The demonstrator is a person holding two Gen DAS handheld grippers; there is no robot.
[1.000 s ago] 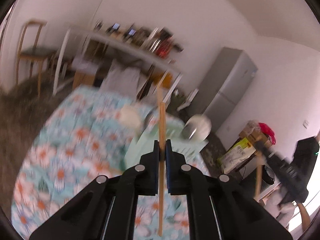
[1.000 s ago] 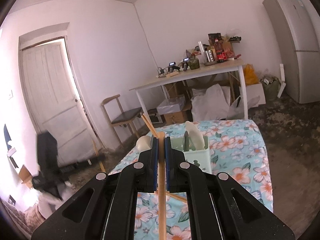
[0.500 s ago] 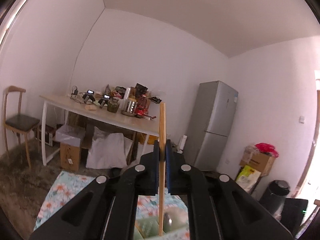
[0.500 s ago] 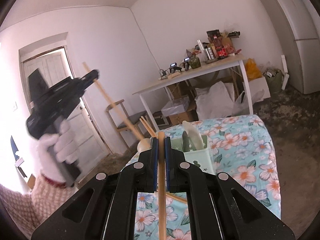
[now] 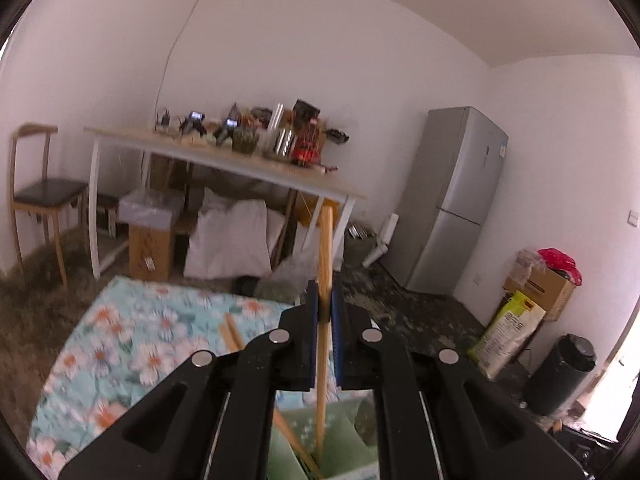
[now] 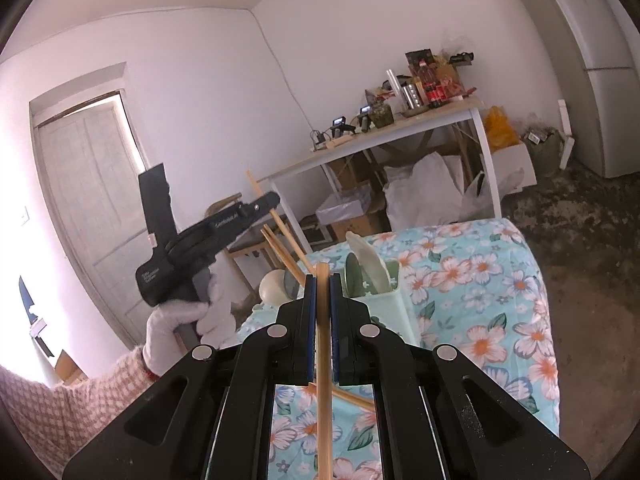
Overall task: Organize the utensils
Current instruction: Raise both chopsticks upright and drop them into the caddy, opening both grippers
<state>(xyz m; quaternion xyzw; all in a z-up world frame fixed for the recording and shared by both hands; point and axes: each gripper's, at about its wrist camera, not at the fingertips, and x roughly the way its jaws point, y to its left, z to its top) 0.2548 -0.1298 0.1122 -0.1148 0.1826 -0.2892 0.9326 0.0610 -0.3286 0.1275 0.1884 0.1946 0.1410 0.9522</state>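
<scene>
Left gripper [image 5: 325, 308]: blue-padded jaws clamped on a pale wooden chopstick [image 5: 323, 320], its lower end down in the mint-green plastic utensil holder [image 5: 344, 440].
Right gripper [image 6: 320, 292]: jaws pinched shut on a second pale wooden chopstick [image 6: 323, 392], pointed toward the holder.
Surface: turquoise floral tablecloth [image 6: 480, 300]; another chopstick lies loose on it.
Room: white walls, white-legged wooden table [image 5: 224, 160], grey refrigerator [image 5: 456, 200].
Holder contents: leaning chopsticks, white spoon.

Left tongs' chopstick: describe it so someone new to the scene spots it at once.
Start at the floral tablecloth, then the pale green utensil holder on it. The left tongs hover above the holder's left side, shut on one chopstick that slants down into it. Unlike the loose chopsticks already leaning in the holder, this one is clamped; the right tongs hold another, not in the holder.
</scene>
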